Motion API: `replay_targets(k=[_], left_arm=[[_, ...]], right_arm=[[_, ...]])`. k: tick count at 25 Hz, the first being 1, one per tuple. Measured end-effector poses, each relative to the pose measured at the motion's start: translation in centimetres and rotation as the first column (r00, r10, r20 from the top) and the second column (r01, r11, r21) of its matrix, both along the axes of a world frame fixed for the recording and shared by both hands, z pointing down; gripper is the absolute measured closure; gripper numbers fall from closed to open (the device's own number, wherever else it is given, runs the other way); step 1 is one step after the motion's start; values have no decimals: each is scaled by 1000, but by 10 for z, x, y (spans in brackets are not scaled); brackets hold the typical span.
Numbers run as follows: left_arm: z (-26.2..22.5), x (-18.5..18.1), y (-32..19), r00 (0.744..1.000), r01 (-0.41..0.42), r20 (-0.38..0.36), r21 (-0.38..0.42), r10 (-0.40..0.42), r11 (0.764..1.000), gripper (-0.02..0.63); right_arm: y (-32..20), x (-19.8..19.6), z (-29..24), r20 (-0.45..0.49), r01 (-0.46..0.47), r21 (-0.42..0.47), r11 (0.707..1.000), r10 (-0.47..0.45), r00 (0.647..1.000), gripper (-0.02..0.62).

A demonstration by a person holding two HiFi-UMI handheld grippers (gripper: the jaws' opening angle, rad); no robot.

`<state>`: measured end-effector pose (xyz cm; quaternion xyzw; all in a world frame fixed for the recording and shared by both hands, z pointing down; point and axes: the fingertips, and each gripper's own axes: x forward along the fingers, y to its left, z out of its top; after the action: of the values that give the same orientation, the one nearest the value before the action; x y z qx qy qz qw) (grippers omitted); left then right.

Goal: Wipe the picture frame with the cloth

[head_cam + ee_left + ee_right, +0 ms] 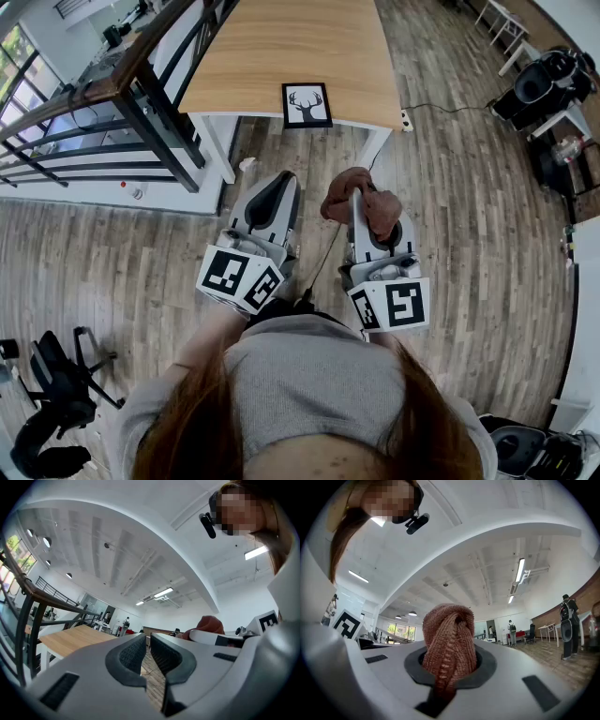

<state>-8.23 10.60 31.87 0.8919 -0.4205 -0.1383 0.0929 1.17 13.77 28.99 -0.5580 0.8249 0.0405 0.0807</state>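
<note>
Wood-plank floor (450, 216) lies under both tools, and the table (281, 47) stands ahead of them. Your right gripper (450, 665) is clamped on the bunched reddish cloth (449, 634), which bulges past its tips. Your left gripper (147, 656) has its jaws together with nothing between them. The picture frame (307, 104) sits well ahead of both tools, right at the table's near edge. That edge is the risk: a firm wipe toward you may drag the unbraced frame off. A poorly placed wad could also let hard jaw tips scrape its face.
</note>
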Motion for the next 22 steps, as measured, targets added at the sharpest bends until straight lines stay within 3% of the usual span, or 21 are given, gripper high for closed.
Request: replay_targets(k=[13, 22], left_arm=[[17, 8, -13, 996, 72, 58, -3, -72, 997, 594], [34, 3, -104, 996, 59, 67, -5, -58, 998, 594]], right_arm=[[-17, 18, 16, 23, 47, -10, 999, -47, 999, 549], [-107, 16, 31, 8, 20, -36, 999, -20, 1000, 549]])
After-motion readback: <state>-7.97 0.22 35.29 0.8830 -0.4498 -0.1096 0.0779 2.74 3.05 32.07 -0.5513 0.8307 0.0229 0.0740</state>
